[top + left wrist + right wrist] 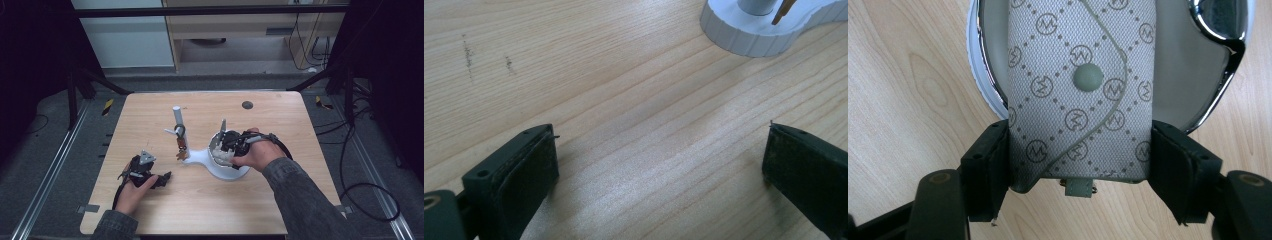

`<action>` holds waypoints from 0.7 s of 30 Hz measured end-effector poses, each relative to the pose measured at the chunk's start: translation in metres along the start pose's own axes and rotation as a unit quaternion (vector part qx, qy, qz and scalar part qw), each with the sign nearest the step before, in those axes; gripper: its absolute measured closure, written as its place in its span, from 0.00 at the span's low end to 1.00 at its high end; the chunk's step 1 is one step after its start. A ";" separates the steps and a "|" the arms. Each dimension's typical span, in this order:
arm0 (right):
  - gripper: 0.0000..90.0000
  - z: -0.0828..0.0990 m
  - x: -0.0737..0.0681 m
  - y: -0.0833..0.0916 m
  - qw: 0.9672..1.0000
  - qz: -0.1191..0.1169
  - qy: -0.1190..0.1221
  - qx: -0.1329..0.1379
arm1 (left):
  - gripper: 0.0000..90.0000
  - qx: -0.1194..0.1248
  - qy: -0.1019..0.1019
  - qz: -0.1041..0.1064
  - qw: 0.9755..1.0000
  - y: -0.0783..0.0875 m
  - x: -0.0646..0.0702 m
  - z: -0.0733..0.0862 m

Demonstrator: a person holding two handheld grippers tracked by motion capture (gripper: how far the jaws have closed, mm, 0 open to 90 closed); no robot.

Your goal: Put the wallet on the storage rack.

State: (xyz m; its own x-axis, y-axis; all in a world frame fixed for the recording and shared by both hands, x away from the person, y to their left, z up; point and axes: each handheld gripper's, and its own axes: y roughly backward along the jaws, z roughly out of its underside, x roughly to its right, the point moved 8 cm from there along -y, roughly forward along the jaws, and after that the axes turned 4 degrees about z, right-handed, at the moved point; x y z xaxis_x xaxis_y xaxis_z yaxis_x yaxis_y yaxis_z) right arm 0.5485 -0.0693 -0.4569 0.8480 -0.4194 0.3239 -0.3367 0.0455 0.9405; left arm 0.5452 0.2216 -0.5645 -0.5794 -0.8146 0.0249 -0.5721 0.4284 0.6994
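Evidently the pouch (1080, 90) hangs over the dish (1198, 75), pinched by its sides in the right hand-held gripper (1080, 165), probably for setting down inside; the left hand-held gripper (659, 160) rests spread on the desk (624, 75), idle.

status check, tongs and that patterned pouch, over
Right tongs shut on patterned pouch, over white dish. Left tongs open, on bare table. Nothing in the way.

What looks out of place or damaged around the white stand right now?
Nothing stands out. The right gripper grips the grey patterned pouch squarely over the white stand's dish; the left gripper rests open on the table.
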 end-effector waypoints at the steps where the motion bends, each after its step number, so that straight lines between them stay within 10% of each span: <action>1: 0.34 0.000 0.000 0.000 1.000 0.000 0.000 -0.003 | 0.01 0.000 0.000 0.000 1.000 0.000 0.000 0.000; 21: 0.20 -0.003 -0.001 -0.004 1.000 -0.009 -0.012 0.002 | 0.01 0.000 0.000 0.000 1.000 0.000 0.000 0.000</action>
State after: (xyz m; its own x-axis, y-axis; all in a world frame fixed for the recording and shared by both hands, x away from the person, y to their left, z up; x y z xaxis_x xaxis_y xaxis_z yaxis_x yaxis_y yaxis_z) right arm 0.5505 -0.0662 -0.4607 0.8439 -0.4423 0.3036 -0.3226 0.0339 0.9459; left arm 0.5452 0.2216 -0.5645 -0.5796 -0.8145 0.0246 -0.5719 0.4281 0.6998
